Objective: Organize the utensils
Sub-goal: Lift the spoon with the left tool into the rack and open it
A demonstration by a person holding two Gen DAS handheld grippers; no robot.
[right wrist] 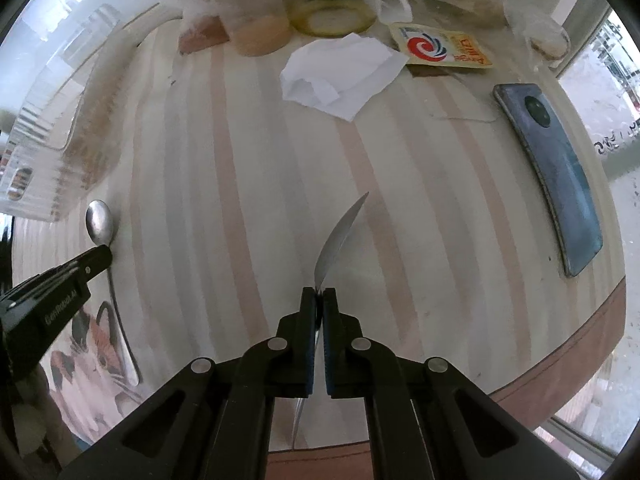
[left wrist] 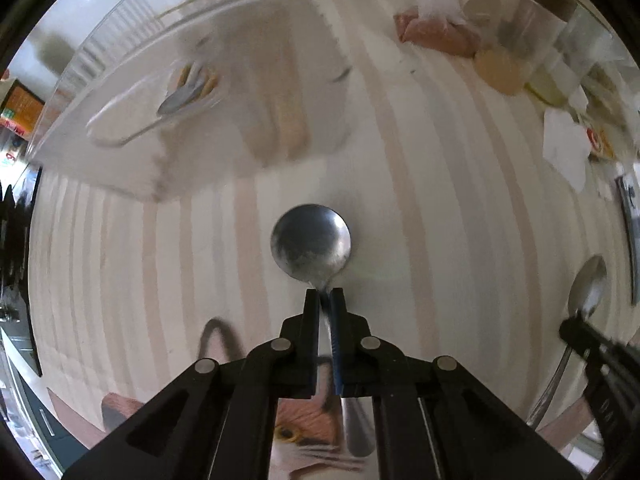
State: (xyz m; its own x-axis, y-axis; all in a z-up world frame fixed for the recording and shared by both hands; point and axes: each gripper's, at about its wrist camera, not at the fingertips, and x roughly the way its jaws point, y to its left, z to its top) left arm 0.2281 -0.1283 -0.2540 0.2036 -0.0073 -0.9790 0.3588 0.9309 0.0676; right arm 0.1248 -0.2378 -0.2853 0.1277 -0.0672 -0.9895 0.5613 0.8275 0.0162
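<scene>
Pinching one spoon (left wrist: 311, 246) at its neck, the left gripper (left wrist: 325, 294) is risking it swivelling loose near the clear tray (left wrist: 120, 92), while the right gripper (right wrist: 319, 294) is clamping another spoon (right wrist: 340, 236) edge-on.

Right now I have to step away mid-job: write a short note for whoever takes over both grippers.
Left gripper: shut on the neck of a spoon, bowl facing the camera, over the striped tablecloth.
Right gripper: shut on the neck of a second spoon, seen edge-on.
Clear organizer tray: up-left of the left gripper, one utensil already inside.
Done: both spoons gripped.
Left: carry both to the tray and release. Mind the phone and crumpled paper.
</scene>
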